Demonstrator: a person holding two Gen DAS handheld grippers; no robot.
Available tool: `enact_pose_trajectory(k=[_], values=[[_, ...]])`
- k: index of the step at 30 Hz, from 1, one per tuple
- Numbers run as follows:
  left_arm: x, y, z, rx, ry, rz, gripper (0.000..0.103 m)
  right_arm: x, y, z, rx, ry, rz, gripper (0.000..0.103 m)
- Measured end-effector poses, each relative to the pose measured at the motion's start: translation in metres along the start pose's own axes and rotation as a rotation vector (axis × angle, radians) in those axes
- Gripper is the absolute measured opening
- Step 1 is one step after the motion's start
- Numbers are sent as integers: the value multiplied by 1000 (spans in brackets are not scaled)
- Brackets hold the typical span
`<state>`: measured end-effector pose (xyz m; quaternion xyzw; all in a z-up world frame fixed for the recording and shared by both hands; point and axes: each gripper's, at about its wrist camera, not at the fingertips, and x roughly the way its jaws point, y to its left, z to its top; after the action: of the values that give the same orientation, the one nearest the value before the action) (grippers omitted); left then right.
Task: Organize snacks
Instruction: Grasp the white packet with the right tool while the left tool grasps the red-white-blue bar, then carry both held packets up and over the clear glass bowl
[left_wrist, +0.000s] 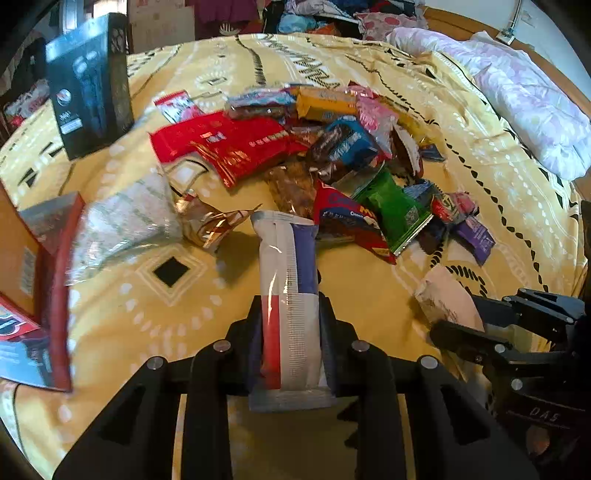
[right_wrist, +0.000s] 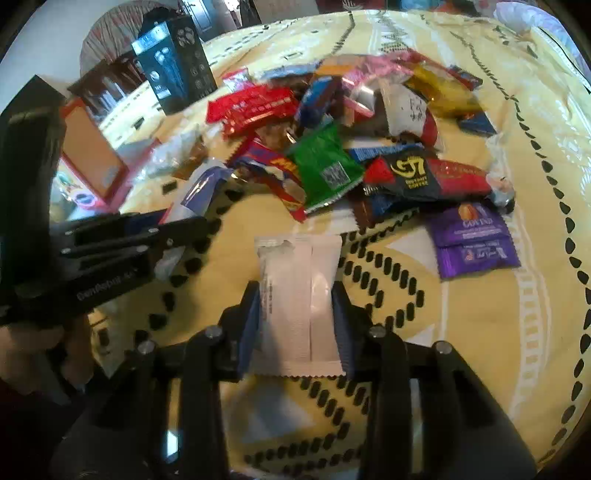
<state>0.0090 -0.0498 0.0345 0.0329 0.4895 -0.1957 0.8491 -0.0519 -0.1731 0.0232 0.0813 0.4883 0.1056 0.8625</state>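
Observation:
A pile of mixed snack packets (left_wrist: 332, 155) lies on a yellow patterned bedspread (left_wrist: 155, 295); it also shows in the right wrist view (right_wrist: 351, 140). My left gripper (left_wrist: 291, 314) is shut on a long white, blue and red packet (left_wrist: 291, 280), held above the bed in front of the pile. My right gripper (right_wrist: 297, 302) is shut on a plain white packet (right_wrist: 299, 295) above the bedspread (right_wrist: 480, 332). The right gripper also shows in the left wrist view (left_wrist: 458, 321), and the left gripper in the right wrist view (right_wrist: 184, 225).
A black box (left_wrist: 88, 85) stands upright at the back left. A red-edged cardboard box (left_wrist: 40, 280) sits at the left; it also shows in the right wrist view (right_wrist: 92, 155). A white quilt (left_wrist: 517, 99) lies at the right. A purple packet (right_wrist: 472, 240) lies apart from the pile.

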Motion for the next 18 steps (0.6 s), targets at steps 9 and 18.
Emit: enact_pose_trajectory(k=[9, 18], values=[[-53, 15, 1, -29, -65, 38, 27, -30, 16, 8, 1, -63, 24, 37], [-114, 29, 10, -50, -152, 47, 27, -59, 38, 30, -32, -134, 21, 37]])
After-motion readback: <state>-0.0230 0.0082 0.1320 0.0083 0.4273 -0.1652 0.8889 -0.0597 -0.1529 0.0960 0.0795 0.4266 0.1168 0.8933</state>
